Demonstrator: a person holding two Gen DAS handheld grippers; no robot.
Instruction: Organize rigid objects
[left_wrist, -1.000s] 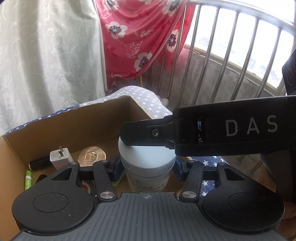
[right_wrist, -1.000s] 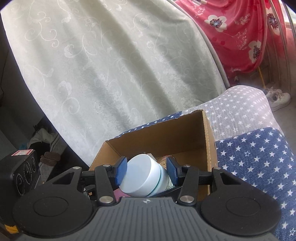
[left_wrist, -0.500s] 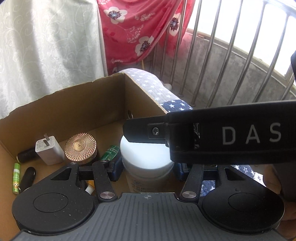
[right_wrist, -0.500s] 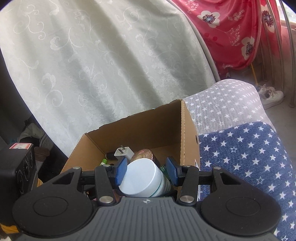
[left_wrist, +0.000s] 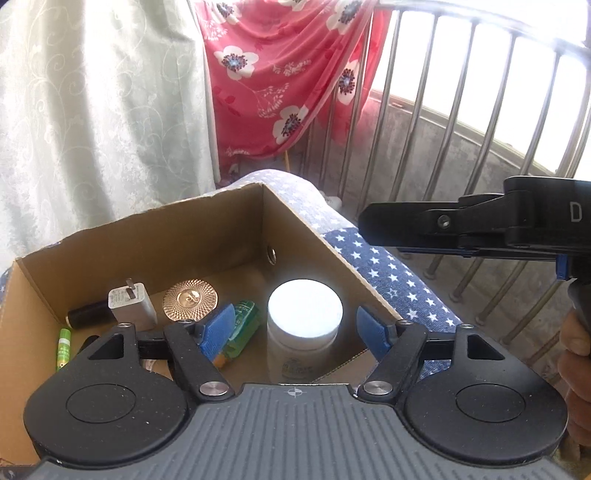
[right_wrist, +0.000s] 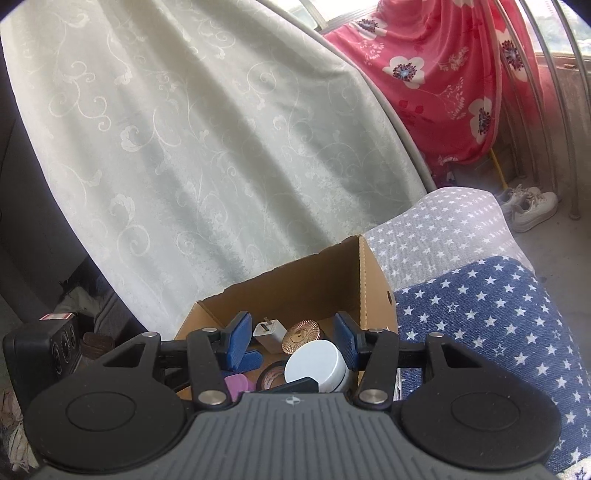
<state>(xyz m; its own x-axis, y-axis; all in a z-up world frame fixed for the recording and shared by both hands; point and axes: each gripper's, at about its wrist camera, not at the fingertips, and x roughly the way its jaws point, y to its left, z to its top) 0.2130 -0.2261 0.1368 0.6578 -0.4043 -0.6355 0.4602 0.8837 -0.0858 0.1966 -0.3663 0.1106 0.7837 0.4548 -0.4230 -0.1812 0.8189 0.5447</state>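
A white-lidded jar (left_wrist: 304, 319) stands upright in the right corner of a cardboard box (left_wrist: 147, 236). My left gripper (left_wrist: 295, 328) is open, its blue pads apart from the jar on either side and above it. My right gripper (right_wrist: 291, 343) is open and empty above the box (right_wrist: 365, 280); the jar (right_wrist: 316, 363) shows below it. The right gripper's black body (left_wrist: 461, 229) shows at the right in the left wrist view, clear of the box.
The box also holds a white charger (left_wrist: 131, 302), a rose-gold round lid (left_wrist: 190, 299), a green tube (left_wrist: 240, 325), a black cylinder (left_wrist: 86, 314) and a green stick (left_wrist: 63, 345). The box sits on star-patterned blue cloth (right_wrist: 480, 317). Curtains and metal railing (left_wrist: 443, 110) stand behind.
Both grippers have opened and let go of the jar, which now stands in the box. The right gripper has pulled back to the right; the left one has lifted.
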